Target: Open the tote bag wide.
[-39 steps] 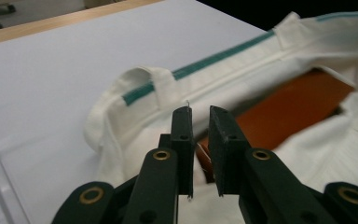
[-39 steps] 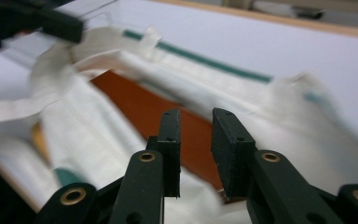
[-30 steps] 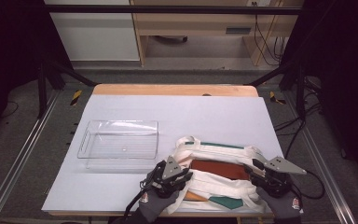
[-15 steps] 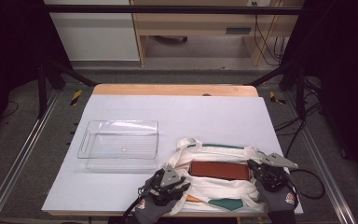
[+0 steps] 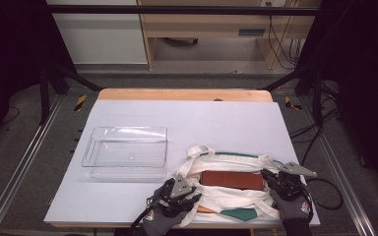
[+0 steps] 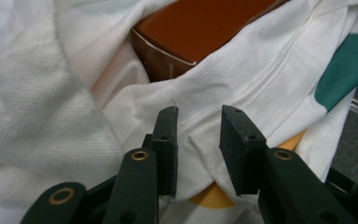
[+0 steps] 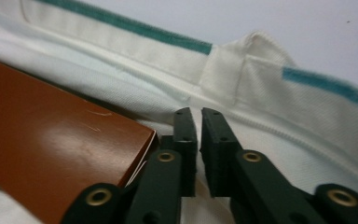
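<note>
A white cloth bag (image 5: 226, 199) with green trim lies at the table's near edge, and a flat brown box (image 5: 231, 179) lies in its open mouth. My left gripper (image 5: 191, 195) is at the bag's left end. In the left gripper view its jaws (image 6: 198, 126) have just been opening and stand apart, with the bag's hem (image 6: 261, 70) running between them unpressed, the box (image 6: 205, 23) beyond. My right gripper (image 5: 269, 178) is at the bag's right end. Its jaws (image 7: 199, 126) have just been opening to a narrow slit beside the box's corner (image 7: 51, 140), over the bag's fabric (image 7: 121, 60).
A clear plastic tray (image 5: 125, 152) stands empty on the white table top (image 5: 202, 123), left of the bag. A green patch (image 5: 238, 214) on the bag lies at the near edge. Gloved hands hold both grippers at the table's front.
My right gripper has sunk a little toward the bag's right end beside the box, and the raised fabric there has settled. The left gripper has stayed in place.
</note>
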